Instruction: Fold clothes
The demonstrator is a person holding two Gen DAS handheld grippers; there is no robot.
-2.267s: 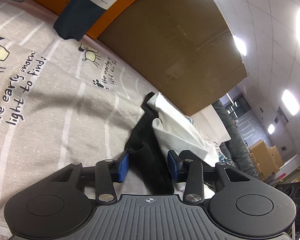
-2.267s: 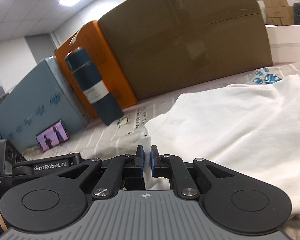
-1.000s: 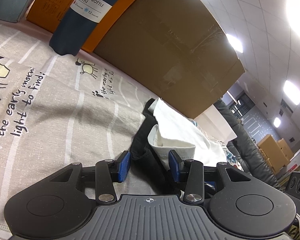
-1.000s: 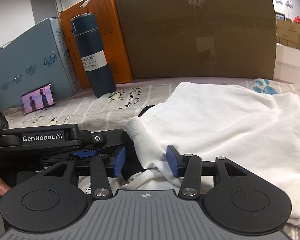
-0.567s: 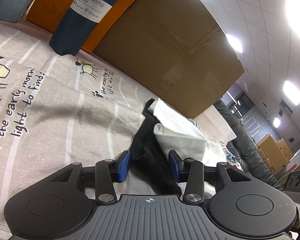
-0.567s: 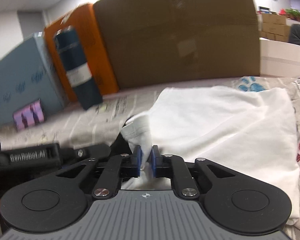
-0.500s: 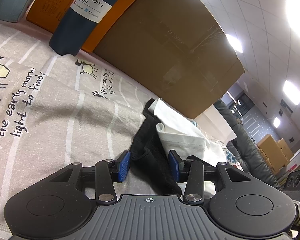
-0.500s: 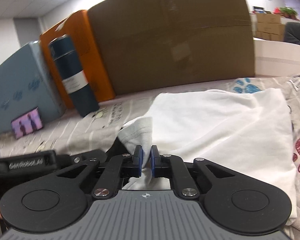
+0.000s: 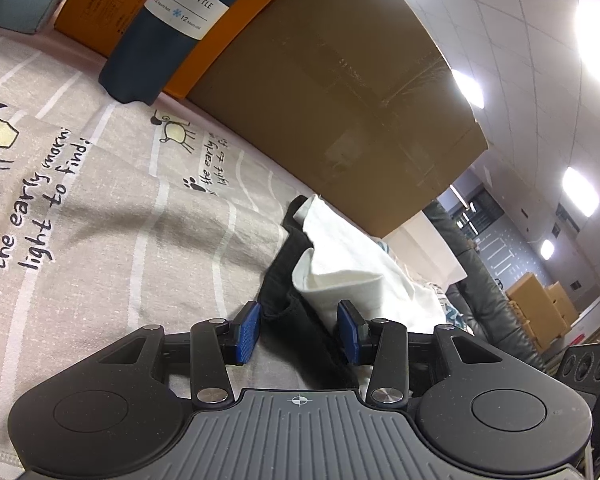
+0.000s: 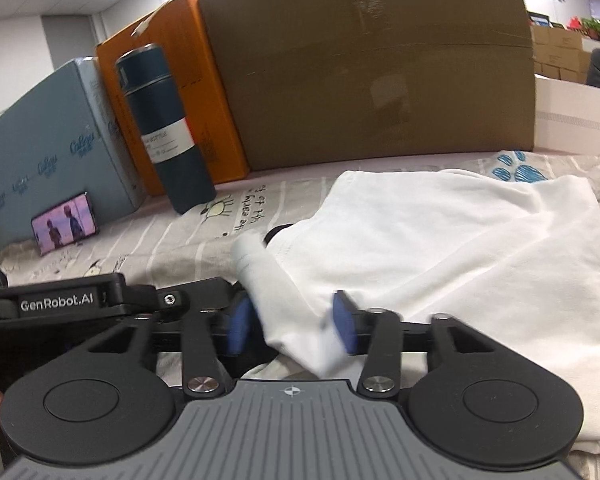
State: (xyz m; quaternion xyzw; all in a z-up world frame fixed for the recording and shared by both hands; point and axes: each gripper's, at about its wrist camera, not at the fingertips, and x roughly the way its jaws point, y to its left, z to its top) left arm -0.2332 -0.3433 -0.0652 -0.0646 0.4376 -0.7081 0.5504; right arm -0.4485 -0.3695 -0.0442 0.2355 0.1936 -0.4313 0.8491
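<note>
— Right wrist view first: what is your claw doing?

— My right gripper (image 10: 290,322) is gaping wide around a blurred fold of the white shirt (image 10: 460,248), gripping nothing. Left gripper (image 9: 298,332) is spread too, straddling the black garment (image 9: 288,280) beside that shirt.

— And farther back?

— Beyond the shirt, the bottle (image 10: 164,128) is standing against boxes. Black cloth is mostly hiding underneath.

The bottle (image 10: 166,128) stands on the printed sheet (image 9: 100,208), in front of the tall box (image 10: 176,80) and left of the cardboard box (image 10: 372,72). The phone (image 10: 65,224) leans left of the bottle. The shirt (image 10: 460,240) lies right of the bottle, over a dark garment (image 9: 288,280).
</note>
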